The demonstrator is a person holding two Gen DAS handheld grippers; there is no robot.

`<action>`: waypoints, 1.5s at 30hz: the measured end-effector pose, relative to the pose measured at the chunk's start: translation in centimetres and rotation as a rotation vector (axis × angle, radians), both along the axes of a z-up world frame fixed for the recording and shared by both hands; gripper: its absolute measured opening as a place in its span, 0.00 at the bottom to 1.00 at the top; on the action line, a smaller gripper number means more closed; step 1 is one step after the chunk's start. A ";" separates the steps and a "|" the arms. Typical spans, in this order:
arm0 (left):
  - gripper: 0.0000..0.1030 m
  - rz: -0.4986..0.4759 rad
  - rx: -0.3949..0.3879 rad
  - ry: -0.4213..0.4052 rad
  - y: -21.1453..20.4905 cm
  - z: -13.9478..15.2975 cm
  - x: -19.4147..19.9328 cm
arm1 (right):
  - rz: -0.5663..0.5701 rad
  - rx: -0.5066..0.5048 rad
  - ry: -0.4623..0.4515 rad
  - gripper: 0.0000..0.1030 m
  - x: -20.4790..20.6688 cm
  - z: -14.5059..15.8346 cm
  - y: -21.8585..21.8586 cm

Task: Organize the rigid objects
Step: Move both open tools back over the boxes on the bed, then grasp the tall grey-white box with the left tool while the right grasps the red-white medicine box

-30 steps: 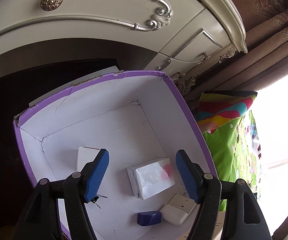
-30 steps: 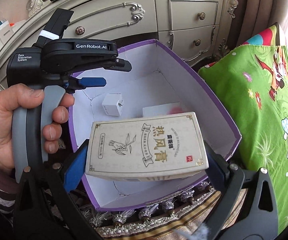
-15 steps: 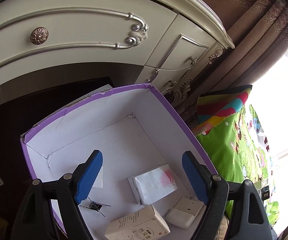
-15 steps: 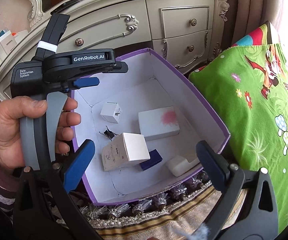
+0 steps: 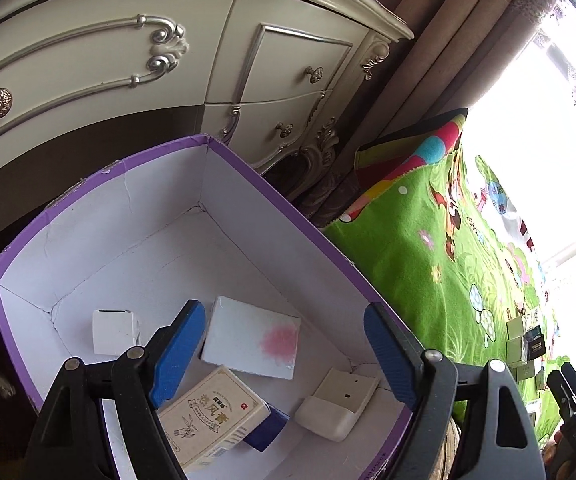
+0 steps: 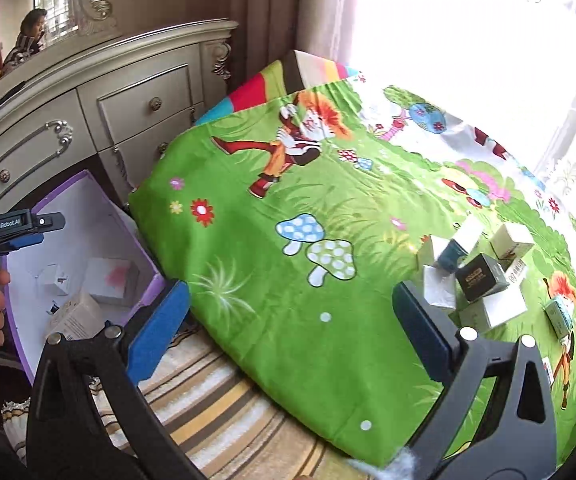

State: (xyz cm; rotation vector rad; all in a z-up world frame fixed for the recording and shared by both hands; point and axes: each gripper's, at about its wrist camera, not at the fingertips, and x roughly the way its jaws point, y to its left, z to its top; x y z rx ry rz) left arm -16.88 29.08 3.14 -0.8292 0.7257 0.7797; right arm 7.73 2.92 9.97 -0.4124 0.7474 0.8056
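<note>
While both sets of fingers are standing released and empty, the right gripper [image 6: 288, 328] is facing the cluster of small boxes [image 6: 476, 276], seemingly lying ahead-right on the bed [image 6: 288, 300], nearer than the left gripper [image 5: 283, 356].

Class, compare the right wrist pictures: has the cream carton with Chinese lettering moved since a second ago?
Yes. The cream carton with Chinese lettering left the right tongs, which now stand open and empty, and lies inside the purple cardboard box, resting on a small blue box.

Strong daylight from the window [image 6: 468, 40], blown out to white with detail lost around it. Dim and shadowed under the dresser [image 5: 127, 60] far from the window; heavy fisheye bending and dark vignette at frame corners. Slight motion blur on the small boxes [image 6: 476, 276] below the window.
</note>
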 end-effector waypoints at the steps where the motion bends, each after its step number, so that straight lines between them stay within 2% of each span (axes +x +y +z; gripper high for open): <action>1: 0.80 -0.013 0.004 -0.001 -0.4 0.2 0.7 | -0.057 0.004 0.002 0.99 1.3 -0.1 -1.2; 9: 0.80 -0.130 0.020 -0.026 -3.5 1.5 6.0 | -0.491 0.018 0.032 0.99 9.4 -2.1 -11.4; 13: 0.80 -0.192 0.031 -0.036 -5.4 2.3 9.0 | -0.625 0.012 0.047 0.99 11.2 -3.3 -14.9; 16: 0.80 -0.254 0.062 -0.043 -7.1 3.0 11.6 | -0.684 0.016 0.066 0.99 12.1 -4.1 -16.6; 20: 0.75 -0.370 0.103 -0.067 -10.2 3.8 15.7 | -0.715 0.015 0.087 0.99 12.6 -5.2 -17.6; 25: 0.55 -0.547 0.181 -0.084 -14.8 5.2 21.2 | -0.756 0.013 0.107 0.99 13.4 -6.5 -18.7; 28: 0.50 -0.649 0.237 -0.085 -17.6 6.1 24.2 | -0.781 0.017 0.111 0.99 13.8 -7.0 -19.4; 34: 0.48 -0.807 0.309 -0.034 -21.9 6.5 29.7 | -0.797 0.020 0.129 0.99 14.3 -8.1 -20.0; 37: 0.48 -0.860 0.300 -0.003 -23.0 6.4 32.2 | -0.808 0.025 0.139 0.99 14.5 -8.5 -20.3; 42: 0.48 -0.910 0.314 0.044 -24.3 6.8 36.1 | -0.800 0.029 0.162 0.93 14.8 -9.0 -20.4; 45: 0.48 -0.917 0.307 0.089 -24.5 6.1 38.6 | -0.797 0.032 0.168 0.91 14.9 -9.2 -20.5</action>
